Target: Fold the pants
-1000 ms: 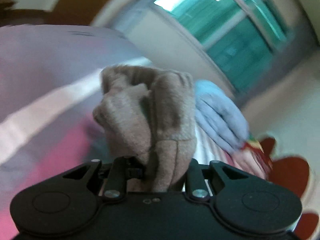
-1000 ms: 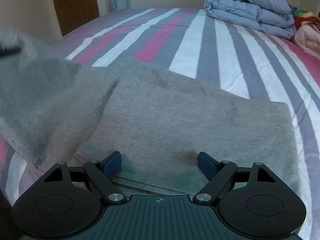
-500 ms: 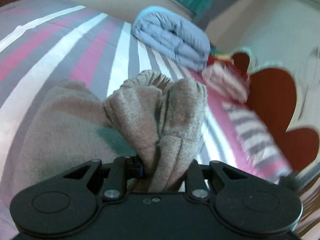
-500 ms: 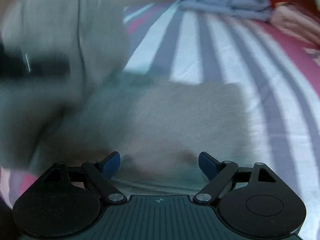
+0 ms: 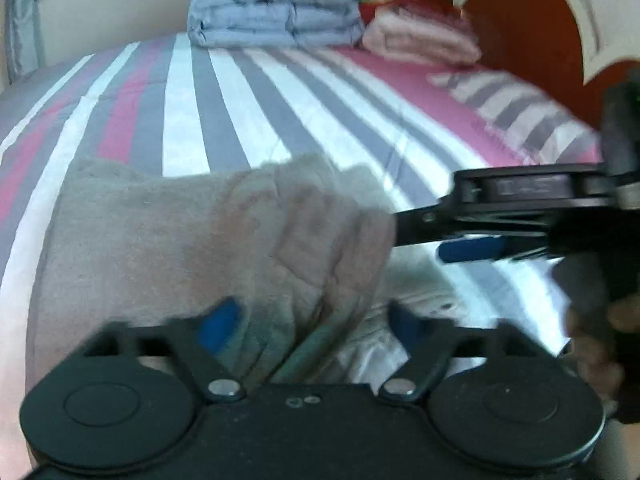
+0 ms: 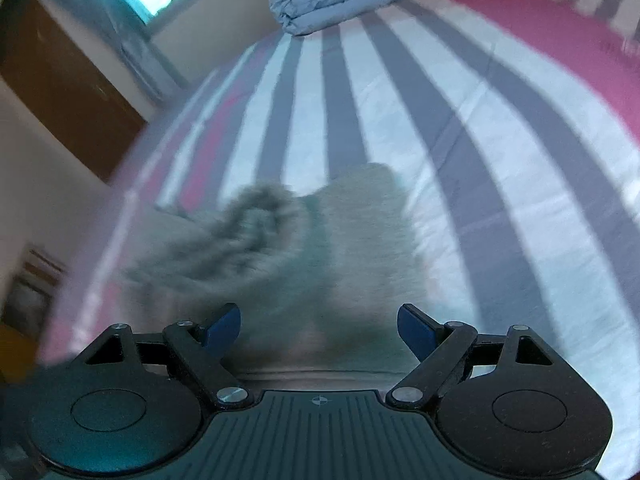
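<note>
**Kid:** What just happened with the left gripper (image 5: 312, 328)?

**Helper:** Its jaws have just been opening. A moment ago they were pinched tight on a bunch of the pants (image 5: 192, 240). Now the blue pads stand wide apart. The cloth is still lying between them, but nothing squeezes it.

**Kid:** So it let go?

**Helper:** Yes. The bunched end has dropped on top of the flat part of the pants. That looks like one fold laid down.

**Kid:** Where are the pants now?

**Helper:** On the striped bed (image 5: 248, 92), near the front edge. Far behind them sits a folded blue blanket (image 5: 272, 8), well apart.

**Kid:** And the right gripper (image 6: 320, 330)?

**Helper:** Its jaws are apart too, with nothing in them. It hangs over the pants. In the left view you can see it from the side, just beside the pile.

**Kid:** What else is different from before?

**Helper:** Before, the left gripper was carrying the cloth up high, with a window behind it. Now it looks down at the bed. The right view has tipped over too.

**Kid:** Is the fold neat?

**Helper:** Hard to say. The picture is blurry, and the top end looks lumpy, so it may need smoothing.
</note>
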A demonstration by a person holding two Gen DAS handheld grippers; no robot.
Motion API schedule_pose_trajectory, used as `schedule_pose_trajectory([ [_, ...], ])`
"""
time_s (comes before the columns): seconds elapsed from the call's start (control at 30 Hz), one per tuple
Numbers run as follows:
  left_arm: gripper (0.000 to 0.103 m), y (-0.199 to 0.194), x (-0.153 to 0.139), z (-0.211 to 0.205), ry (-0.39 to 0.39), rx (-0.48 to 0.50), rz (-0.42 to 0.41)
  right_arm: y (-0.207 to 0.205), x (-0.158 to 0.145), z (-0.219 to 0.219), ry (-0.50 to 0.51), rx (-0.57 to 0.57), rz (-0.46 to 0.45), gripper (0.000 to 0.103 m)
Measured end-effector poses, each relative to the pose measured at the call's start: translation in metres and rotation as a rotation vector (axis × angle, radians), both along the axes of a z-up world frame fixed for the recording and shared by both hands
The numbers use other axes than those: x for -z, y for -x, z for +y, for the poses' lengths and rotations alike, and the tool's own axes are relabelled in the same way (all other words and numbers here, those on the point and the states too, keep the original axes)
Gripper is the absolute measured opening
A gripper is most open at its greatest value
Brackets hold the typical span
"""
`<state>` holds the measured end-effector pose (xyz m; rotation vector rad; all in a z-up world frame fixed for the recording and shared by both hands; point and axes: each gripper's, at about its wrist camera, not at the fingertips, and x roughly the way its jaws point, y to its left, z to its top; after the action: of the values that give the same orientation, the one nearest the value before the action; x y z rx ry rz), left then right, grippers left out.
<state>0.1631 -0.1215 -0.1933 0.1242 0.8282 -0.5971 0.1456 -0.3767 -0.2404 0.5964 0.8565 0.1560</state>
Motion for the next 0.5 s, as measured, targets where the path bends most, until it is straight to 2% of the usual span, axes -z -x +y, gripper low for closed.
schedule_pose_trajectory([
  [0.13, 0.075, -0.003, -0.008, 0.023, 0.033, -0.076, 0.003, -0.008, -0.005, -0.001, -0.044, 0.007, 0.028, 0.085],
  [0.27, 0.077, -0.014, -0.024, 0.072, 0.124, -0.239, 0.006, -0.013, -0.006, -0.008, -0.122, 0.039, 0.062, 0.085],
  [0.4, 0.078, -0.04, -0.019, 0.103, 0.063, -0.386, 0.005, -0.016, -0.005, -0.021, -0.178, 0.085, 0.102, 0.086],
  [0.5, 0.076, -0.055, -0.002, 0.103, 0.045, -0.387, 0.057, -0.016, -0.008, -0.024, -0.228, 0.109, 0.093, 0.1],
])
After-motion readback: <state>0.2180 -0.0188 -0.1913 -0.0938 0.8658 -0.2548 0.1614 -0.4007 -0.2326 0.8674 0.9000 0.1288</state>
